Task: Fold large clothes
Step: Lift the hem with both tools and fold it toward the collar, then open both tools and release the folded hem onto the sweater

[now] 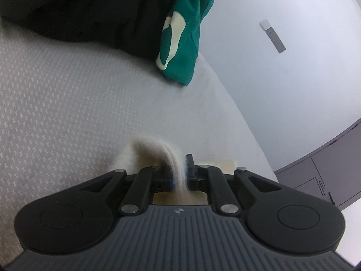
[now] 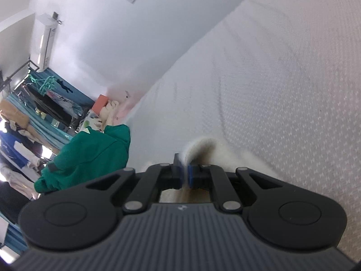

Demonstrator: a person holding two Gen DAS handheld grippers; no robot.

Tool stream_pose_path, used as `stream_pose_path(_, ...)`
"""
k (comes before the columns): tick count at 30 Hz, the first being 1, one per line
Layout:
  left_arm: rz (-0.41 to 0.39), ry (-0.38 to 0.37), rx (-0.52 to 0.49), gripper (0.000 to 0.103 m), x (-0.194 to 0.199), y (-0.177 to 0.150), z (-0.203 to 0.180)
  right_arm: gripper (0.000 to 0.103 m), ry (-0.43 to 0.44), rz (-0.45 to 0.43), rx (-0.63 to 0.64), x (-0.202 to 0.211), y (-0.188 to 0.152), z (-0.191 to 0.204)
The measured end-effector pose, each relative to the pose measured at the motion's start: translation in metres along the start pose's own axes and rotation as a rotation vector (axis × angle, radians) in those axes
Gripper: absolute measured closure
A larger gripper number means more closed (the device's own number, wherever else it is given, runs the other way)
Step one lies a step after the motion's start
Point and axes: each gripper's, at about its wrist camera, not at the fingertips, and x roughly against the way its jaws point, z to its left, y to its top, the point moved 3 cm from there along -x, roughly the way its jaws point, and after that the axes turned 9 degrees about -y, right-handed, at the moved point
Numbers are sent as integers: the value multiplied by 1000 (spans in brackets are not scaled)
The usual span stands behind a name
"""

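left wrist view: one cream knit garment point(image 1: 155, 155), one green garment point(image 1: 187, 33) and one black garment point(image 1: 79, 9) lie on the mattress point(image 1: 67, 90). the left gripper point(image 1: 179, 174) is clenched on a cream fold arching leftward ahead of it.

right wrist view: the right gripper point(image 2: 185, 174) pinches one cream fold point(image 2: 203, 151) rising just above its pads; one green hoodie point(image 2: 90, 155) lies off left.
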Motion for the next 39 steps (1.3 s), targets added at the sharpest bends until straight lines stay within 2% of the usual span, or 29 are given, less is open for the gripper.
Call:
stream_pose_path(3, 4, -13, -8, 91, 4, -1, 0, 95, 1, -6, 13, 5, -1, 1)
stream_pose_path(7, 18, -8, -68, 88, 15, -12, -12, 93, -9, -9, 46, 8, -1, 9)
stream_pose_path(8, 21, -5, -81, 83, 15, -12, -16, 92, -9, -6, 58, 10, -1, 12)
stream_pose_path(10, 28, -29, -89, 60, 21, -13, -24, 91, -13, -2, 82, 16, -2, 16)
stream_pose_path(11, 25, -43, -98, 40, 25, -14, -29, 91, -18, -6, 94, 20, -3, 20)
stream_pose_path(12, 12, -50, -115, 31, 30, -15, -34, 90, -20, -9, 103, 24, -3, 23)
stream_pose_path(13, -1, -45, -134, 30, 34, -15, -40, 84, -22, -8, 114, 27, -4, 26)
stream_pose_path(14, -7, -37, -154, 27, 38, -16, -46, 70, -24, -5, 127, 29, -4, 29)
stream_pose_path(15, -13, -31, -164, 26, 40, -17, -51, 60, -20, -3, 145, 33, -5, 32)
stream_pose_path(16, -18, -32, -169, 26, 42, -17, -56, 40, -12, -1, 167, 37, -7, 37)
stream_pose_path(17, -21, -36, -180, 25, 44, -19, -61, 29, -6, -1, 186, 40, -11, 40)
stream_pose_path(18, -23, -37, -200, 25, 45, -23, -68, 28, 4, -3, 212, 44, -13, 44)
stream_pose_path(22, -38, -14, -326, 25, 49, -37, -98, 28, 32, 10, 323, 61, -27, 62)
stream_pose_path(25, -43, -36, -420, 24, 49, -50, -120, 28, 34, 31, 430, 71, -40, 71)
stream_pose_path(28, -1, -40, -473, 23, 39, -64, -130, 28, 17, 50, 525, 78, -52, 78)
stream_pose_path(31, 56, 43, -486, 23, 21, -74, -121, 29, -44, 103, 547, 72, -60, 75)
stream_pose_path(34, 101, 158, -532, 23, 5, -83, -109, 38, -74, 102, 592, 62, -66, 73)
stream_pose_path(36, 124, 191, -537, 23, -2, -84, -101, 44, -89, 130, 588, 53, -68, 71)
stream_pose_path(39, 151, 217, -529, 23, -10, -83, -94, 45, -116, 146, 626, 43, -73, 69)
